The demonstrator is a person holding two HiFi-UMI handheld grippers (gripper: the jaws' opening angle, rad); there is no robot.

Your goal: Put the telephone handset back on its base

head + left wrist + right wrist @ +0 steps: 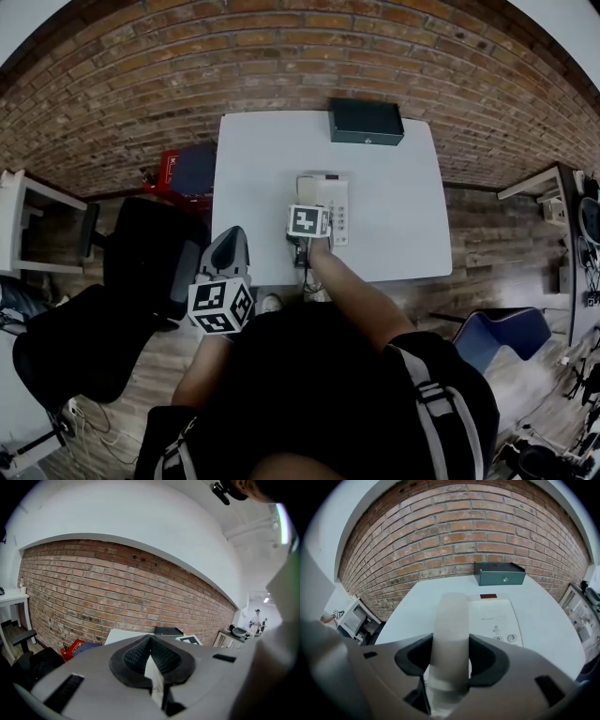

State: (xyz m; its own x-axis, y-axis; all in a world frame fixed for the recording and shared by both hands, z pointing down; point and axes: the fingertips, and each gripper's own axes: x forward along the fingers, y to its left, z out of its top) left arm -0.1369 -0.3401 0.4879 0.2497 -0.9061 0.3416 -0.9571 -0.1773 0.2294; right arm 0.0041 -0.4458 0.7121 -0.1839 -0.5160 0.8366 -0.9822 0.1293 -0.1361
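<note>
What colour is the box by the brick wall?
The box is dark green, clearest in the right gripper view.

White handset (449, 634) and base (497, 616), dark green box (499, 576), red-brown brick wall (464, 531)

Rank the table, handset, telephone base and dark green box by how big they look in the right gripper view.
1. table
2. handset, enlarged by nearness to the camera
3. telephone base, partly hidden
4. dark green box
</note>
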